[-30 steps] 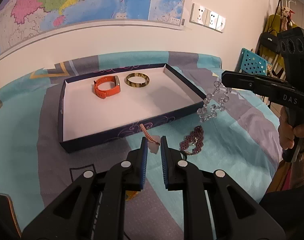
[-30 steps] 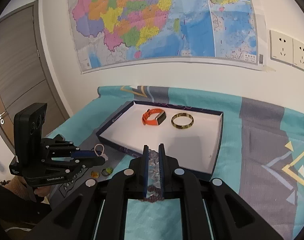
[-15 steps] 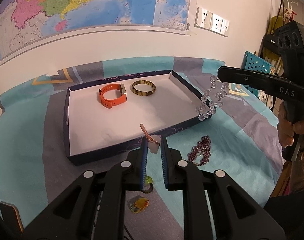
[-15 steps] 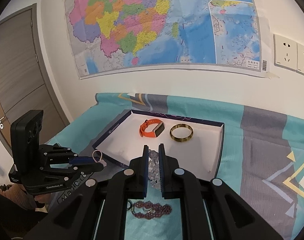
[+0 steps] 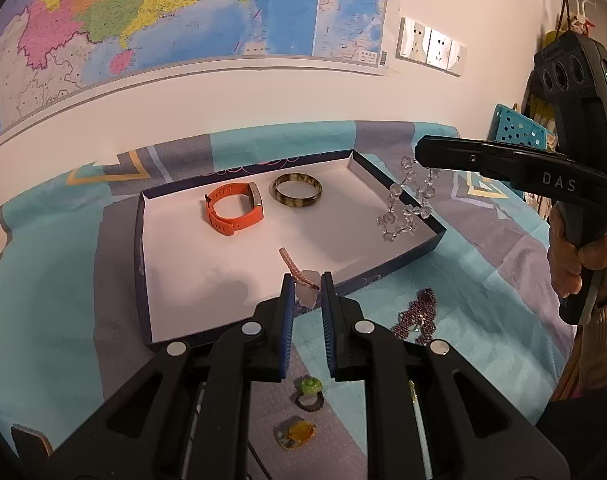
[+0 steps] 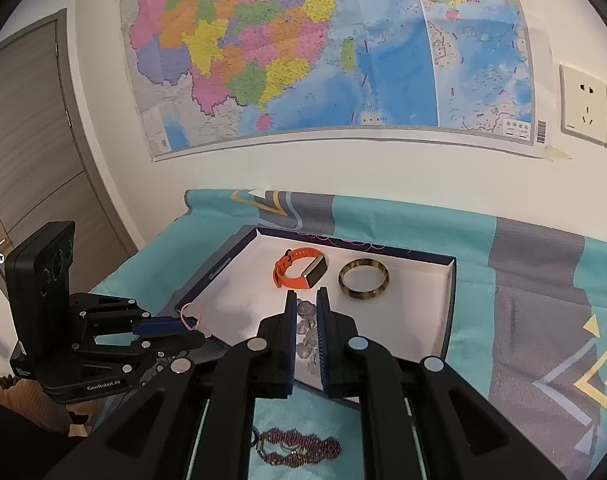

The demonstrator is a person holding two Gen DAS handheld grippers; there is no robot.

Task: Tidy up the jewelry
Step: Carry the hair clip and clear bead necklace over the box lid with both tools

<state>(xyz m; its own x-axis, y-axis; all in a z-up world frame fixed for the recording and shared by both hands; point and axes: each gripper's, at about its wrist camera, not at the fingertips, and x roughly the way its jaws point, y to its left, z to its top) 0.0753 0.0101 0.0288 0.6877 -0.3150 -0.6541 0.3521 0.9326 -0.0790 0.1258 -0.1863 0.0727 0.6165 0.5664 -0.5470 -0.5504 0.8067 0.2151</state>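
Note:
My left gripper (image 5: 306, 285) is shut on a pink cord with a pale pendant (image 5: 303, 286), held just above the front wall of the dark blue tray (image 5: 138, 248). My right gripper (image 6: 306, 307) is shut on a clear bead bracelet (image 5: 407, 204), which dangles over the tray's right end. In the left wrist view the right gripper (image 5: 418, 153) comes in from the right. Inside the tray lie an orange watch band (image 5: 233, 210) and a mottled bangle (image 5: 297, 196). A purple bead necklace (image 5: 417, 316) lies on the cloth in front of the tray.
A green ring (image 5: 310, 386) and a yellow-orange trinket (image 5: 295, 434) lie on the teal and grey cloth near me. The wall with a map stands right behind the table. A door (image 6: 27, 168) is at the left, a blue basket (image 5: 517, 130) at the right.
Both grippers have moved forward toward the tray with their pieces. The bead bracelet now hangs over the tray's right end and the pendant reaches its front wall.

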